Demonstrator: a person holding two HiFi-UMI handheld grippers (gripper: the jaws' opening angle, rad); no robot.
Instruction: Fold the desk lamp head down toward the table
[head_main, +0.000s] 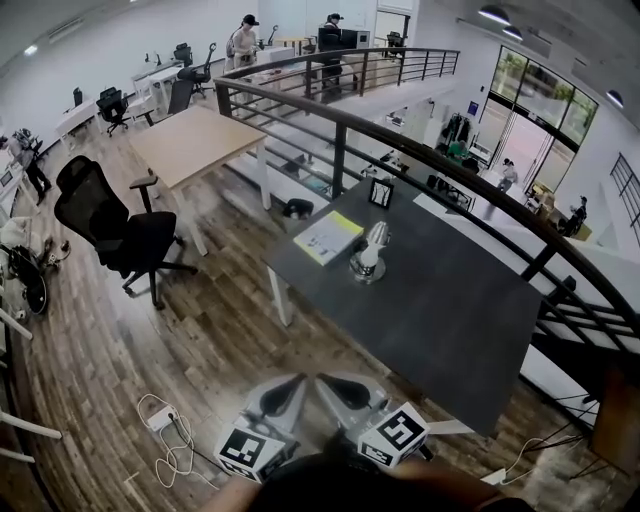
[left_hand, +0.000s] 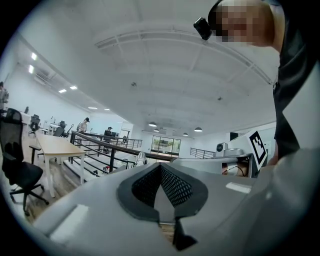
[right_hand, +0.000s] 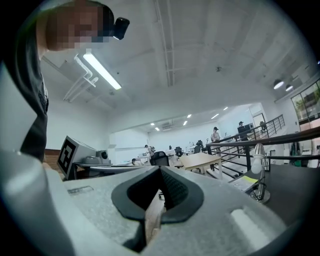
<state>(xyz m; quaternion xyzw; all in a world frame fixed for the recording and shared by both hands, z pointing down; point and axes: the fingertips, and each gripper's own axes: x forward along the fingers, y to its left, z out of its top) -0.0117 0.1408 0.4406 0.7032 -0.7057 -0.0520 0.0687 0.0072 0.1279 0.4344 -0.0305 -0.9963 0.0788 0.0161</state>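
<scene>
Both grippers sit lowest in the head view, side by side and short of the near edge of the dark surface (head_main: 450, 310). The left gripper (head_main: 290, 385) and right gripper (head_main: 332, 385) each have their tips drawn together with nothing between them. Each gripper's own view confirms this: the left gripper (left_hand: 161, 169) and right gripper (right_hand: 160, 172) both show pads meeting on empty air.

They seem to be carried this way, level and closed, because the reach has not begun. Neither is over the surface, and the task's thing is untouched.

The desk lamp (head_main: 368, 250) stands towards the far left part of the surface, well in from the near edge. A yellow-green notepad (head_main: 328, 237) lies just beside it on the left. A small black frame (head_main: 381, 192) sits beyond it at the far edge, by the railing (head_main: 300, 100).

In the right gripper view the desk lamp (right_hand: 258, 155) shows a pale, rounded head raised on a thin stem above a round, shiny base. The head looks upright rather than folded, so the fold is probably wholly still to do.
</scene>
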